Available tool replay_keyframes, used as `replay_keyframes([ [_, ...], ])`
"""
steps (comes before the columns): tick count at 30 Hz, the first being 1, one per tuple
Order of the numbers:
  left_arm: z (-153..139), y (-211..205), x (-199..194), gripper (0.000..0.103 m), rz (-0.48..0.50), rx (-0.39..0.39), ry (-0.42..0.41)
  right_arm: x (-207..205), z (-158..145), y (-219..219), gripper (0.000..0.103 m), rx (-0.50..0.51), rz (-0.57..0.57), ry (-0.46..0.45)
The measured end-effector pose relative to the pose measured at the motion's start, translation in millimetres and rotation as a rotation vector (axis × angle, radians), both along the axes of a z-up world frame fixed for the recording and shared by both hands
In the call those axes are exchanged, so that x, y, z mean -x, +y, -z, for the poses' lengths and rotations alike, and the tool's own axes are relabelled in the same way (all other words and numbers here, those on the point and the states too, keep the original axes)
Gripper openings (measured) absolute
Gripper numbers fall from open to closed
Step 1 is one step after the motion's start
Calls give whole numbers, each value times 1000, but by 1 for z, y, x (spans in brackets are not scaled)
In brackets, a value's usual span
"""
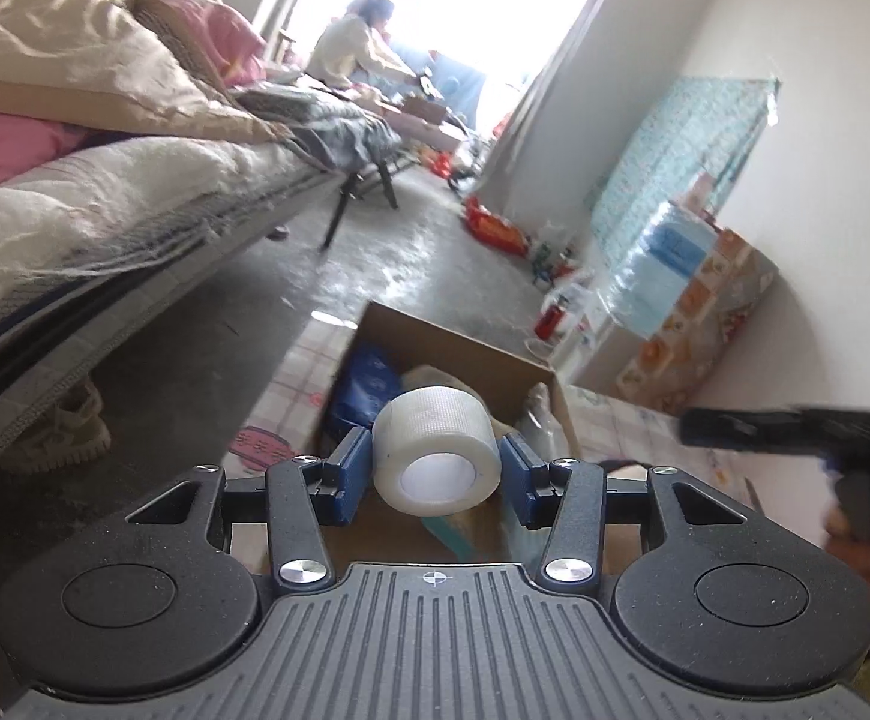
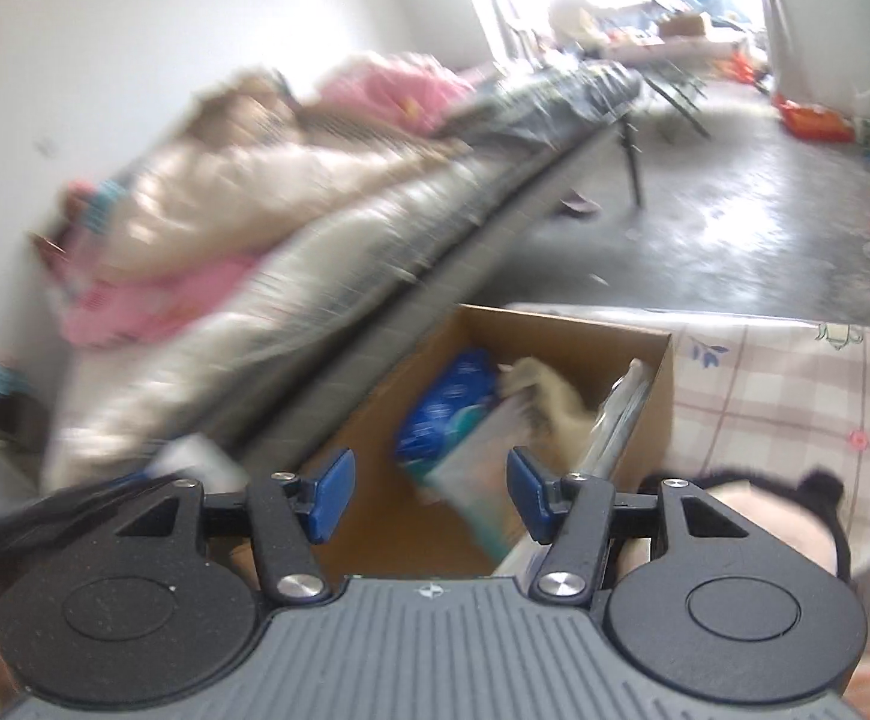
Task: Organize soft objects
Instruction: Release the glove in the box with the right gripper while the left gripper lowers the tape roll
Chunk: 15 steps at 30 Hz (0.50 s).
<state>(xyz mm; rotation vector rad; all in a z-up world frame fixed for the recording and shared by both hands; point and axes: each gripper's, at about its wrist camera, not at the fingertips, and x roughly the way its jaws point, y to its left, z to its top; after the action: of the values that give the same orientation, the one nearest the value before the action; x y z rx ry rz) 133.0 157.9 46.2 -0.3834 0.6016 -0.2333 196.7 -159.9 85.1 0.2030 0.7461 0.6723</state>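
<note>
My left gripper is shut on a white roll of gauze-like tape, its blue pads pressing both sides, just above an open cardboard box. The box holds a blue pack, a beige soft item and plastic-wrapped packs. In the right wrist view my right gripper hangs open and empty over the same box, above the blue pack. That view is motion-blurred. A pale plush with black ears lies beside the box's right wall. The right gripper appears as a dark blur at the right of the left wrist view.
The box stands on a checked flowered cloth. A bed with beige and pink bedding runs along the left, with a shoe under it. Wrapped packs stand by the right wall. A person sits far off by the window.
</note>
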Motion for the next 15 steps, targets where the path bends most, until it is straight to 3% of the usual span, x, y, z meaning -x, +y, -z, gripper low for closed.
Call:
replay_keyframes([
  [4,1,-31,-29,46,110,-62,66,61,-7,-48,61,-131,-23,-39],
  [8,15,-67,-64,46,210,-148,160,104,10,-80,64,-210,2,-43],
  [11,35,-82,-94,46,242,-107,281,121,32,-98,64,-254,44,-13],
  [15,66,-94,-138,46,191,-33,445,124,61,-113,64,-306,107,50],
])
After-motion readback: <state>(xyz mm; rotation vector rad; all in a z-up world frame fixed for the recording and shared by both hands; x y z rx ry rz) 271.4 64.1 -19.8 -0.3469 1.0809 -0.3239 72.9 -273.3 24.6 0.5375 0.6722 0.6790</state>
